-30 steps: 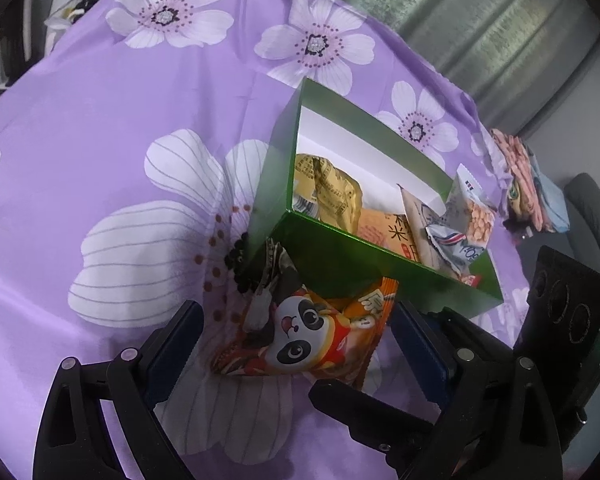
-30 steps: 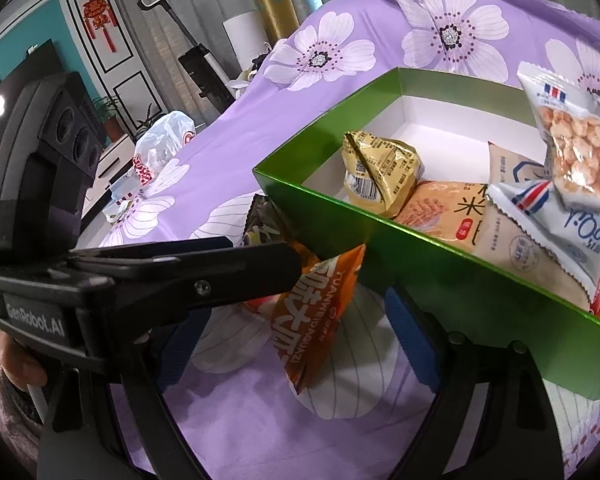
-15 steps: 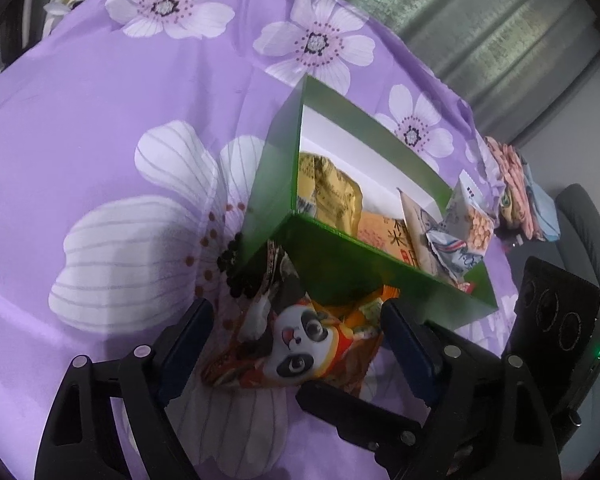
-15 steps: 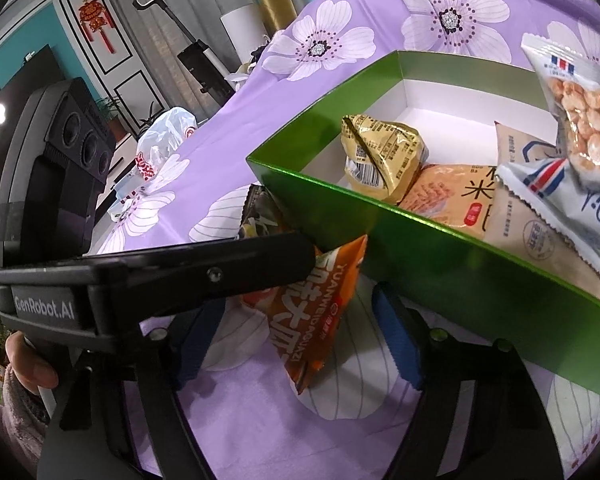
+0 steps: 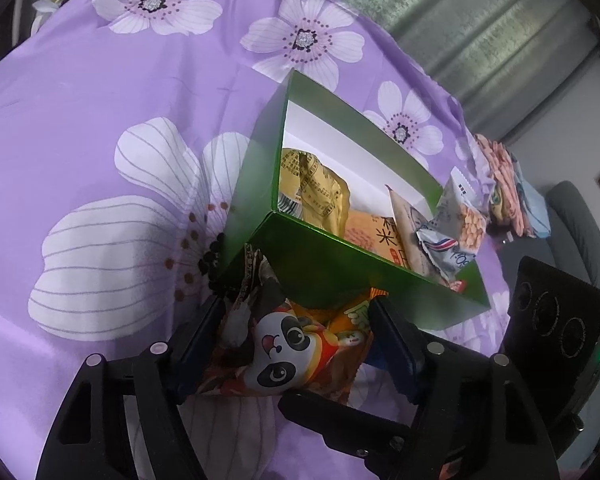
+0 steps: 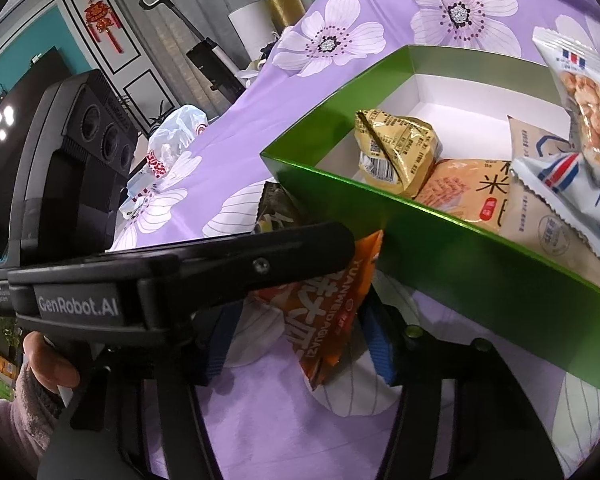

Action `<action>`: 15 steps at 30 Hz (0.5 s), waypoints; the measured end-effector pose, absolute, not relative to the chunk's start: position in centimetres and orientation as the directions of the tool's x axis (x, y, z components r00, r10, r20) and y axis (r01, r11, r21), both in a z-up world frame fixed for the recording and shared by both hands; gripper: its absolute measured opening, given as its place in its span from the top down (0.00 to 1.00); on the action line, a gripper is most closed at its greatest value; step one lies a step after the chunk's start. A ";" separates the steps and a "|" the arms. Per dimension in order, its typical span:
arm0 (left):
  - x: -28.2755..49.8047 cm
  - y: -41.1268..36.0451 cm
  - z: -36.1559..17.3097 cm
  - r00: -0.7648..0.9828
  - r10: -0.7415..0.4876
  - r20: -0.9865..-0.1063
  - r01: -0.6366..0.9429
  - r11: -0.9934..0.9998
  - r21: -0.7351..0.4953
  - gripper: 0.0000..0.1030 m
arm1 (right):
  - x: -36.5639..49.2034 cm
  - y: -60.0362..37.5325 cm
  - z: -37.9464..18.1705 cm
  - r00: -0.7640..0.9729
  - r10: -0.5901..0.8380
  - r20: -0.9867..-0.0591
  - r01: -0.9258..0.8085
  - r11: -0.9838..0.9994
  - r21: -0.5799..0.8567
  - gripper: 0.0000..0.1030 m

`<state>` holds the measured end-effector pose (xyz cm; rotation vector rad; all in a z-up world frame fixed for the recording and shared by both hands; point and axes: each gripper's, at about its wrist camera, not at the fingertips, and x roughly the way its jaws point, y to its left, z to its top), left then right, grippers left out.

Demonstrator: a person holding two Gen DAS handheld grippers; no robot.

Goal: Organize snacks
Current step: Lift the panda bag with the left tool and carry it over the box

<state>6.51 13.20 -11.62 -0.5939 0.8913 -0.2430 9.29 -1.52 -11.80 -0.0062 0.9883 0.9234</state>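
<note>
Both tongs closing on the panda snack bag

Left tongs (image 5: 292, 344) straddle the panda snack bag (image 5: 288, 344) at lower centre, jaws just narrowed, apparently grasping its sides. Right tongs (image 6: 296, 336) have narrowed around its orange end; contact unclear. The green box (image 5: 340, 268) sits directly above.

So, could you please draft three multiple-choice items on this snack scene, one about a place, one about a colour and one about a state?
1. Where is the panda snack bag?
A. inside the box
B. on the cloth against the box's outer wall
C. on a chair

2. What colour is the box outside?
A. green
B. red
C. black

3. How does the left gripper stand?
A. far from any snack
B. holding a golden pack aloft
C. around the panda bag

Key: B, it lies on the purple cloth outside; A, the walls are glossy green; C, the bag lies between its fingers, which have just been closing.
</note>
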 end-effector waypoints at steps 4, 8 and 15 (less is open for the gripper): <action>6.4 13.1 -11.5 0.614 -0.437 -0.658 -0.039 0.815 -0.578 0.29 | 9.2 -1.6 -11.7 0.219 0.666 -0.713 -0.676 0.631 0.381 0.49; 6.2 13.1 -11.4 0.615 -0.434 -0.658 -0.037 0.818 -0.574 0.29 | 9.1 -1.7 -11.6 0.221 0.669 -0.709 -0.679 0.627 0.381 0.51; 6.2 13.1 -11.2 0.618 -0.434 -0.655 -0.032 0.819 -0.573 0.29 | 8.9 -1.7 -11.4 0.225 0.670 -0.707 -0.684 0.625 0.375 0.52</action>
